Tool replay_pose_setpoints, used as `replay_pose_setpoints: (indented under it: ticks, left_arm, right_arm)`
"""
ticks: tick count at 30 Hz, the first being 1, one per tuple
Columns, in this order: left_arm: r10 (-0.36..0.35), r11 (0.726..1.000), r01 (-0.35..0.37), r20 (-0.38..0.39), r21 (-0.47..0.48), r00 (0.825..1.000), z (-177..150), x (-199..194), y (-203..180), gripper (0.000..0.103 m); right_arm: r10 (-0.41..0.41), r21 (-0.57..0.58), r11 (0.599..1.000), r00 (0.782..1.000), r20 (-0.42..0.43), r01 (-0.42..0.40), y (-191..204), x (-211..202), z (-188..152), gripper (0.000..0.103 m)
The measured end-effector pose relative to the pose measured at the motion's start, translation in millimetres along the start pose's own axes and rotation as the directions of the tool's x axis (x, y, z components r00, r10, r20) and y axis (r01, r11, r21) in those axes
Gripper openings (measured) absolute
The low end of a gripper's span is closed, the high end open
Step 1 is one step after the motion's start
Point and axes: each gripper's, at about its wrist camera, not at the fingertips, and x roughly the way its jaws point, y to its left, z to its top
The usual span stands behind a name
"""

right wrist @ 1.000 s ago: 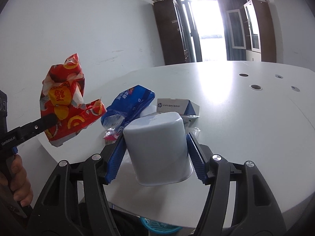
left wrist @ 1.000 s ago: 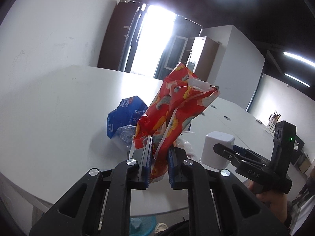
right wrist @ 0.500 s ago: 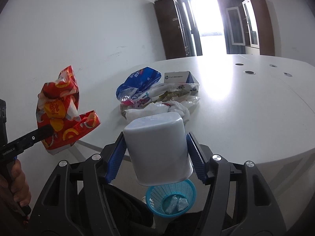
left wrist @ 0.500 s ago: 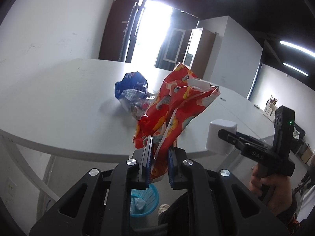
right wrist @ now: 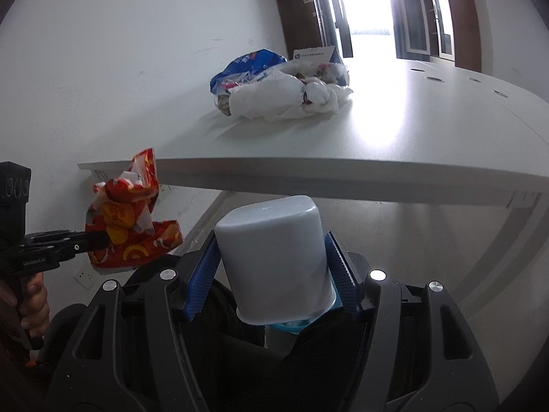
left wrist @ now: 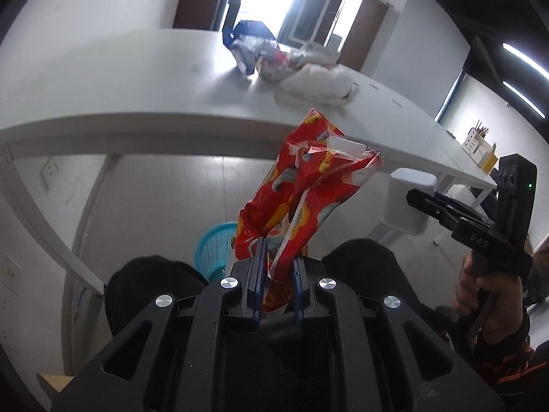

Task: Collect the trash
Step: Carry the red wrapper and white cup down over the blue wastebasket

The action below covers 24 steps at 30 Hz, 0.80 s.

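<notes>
We see a long white laminate table (left wrist: pixel 103 79) w/ a rounded end. Behind it, a plain white wall (right wrist: pixel 120 51). At its far end, a dark brown wooden cabinet (right wrist: pixel 302 10) next to a bright doorway (right wrist: pixel 363 0), plus glass-front brown cupboards (right wrist: pixel 442 17). In the tabletop, approx. four round cable holes (right wrist: pixel 434 78). Under the table: a slanted white leg (left wrist: pixel 24 189), a wall socket (left wrist: pixel 51 171) and glossy grey floor tiles (left wrist: pixel 171 199). Beyond its far side, a tall white cabinet (left wrist: pixel 411 34), a desk pen holder (left wrist: pixel 478 147), and ceiling strip lights (left wrist: pixel 525 65).
</notes>
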Motion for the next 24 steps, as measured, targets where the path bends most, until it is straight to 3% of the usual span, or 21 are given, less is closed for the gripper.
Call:
replay_pose_setpoints:
  ticks: [8,13,20,24]
  left_arm:
    - [-0.005,0.998,-0.002,-0.121,-0.061,0.993,-24,54,24,0.012]
    - [0.021,0.995,-0.039,-0.189,-0.089,0.982,-34,84,37,0.012]
    - [-0.017,0.981,-0.035,-0.261,-0.190,0.965,-35,119,63,0.012]
    - [0.010,0.984,-0.060,-0.287,-0.169,0.958,-30,139,62,0.012]
  right_arm:
    - [0.030,0.016,0.999,0.993,-0.114,-0.028,-4,43,-31,0.058]
    - [-0.004,-0.011,1.000,0.984,-0.180,0.002,3,67,-45,0.058]
    - [0.008,0.019,1.000,0.956,-0.293,-0.003,-3,109,-66,0.058]
    - [0.019,0.056,0.998,0.939,-0.343,0.000,-11,130,-72,0.058]
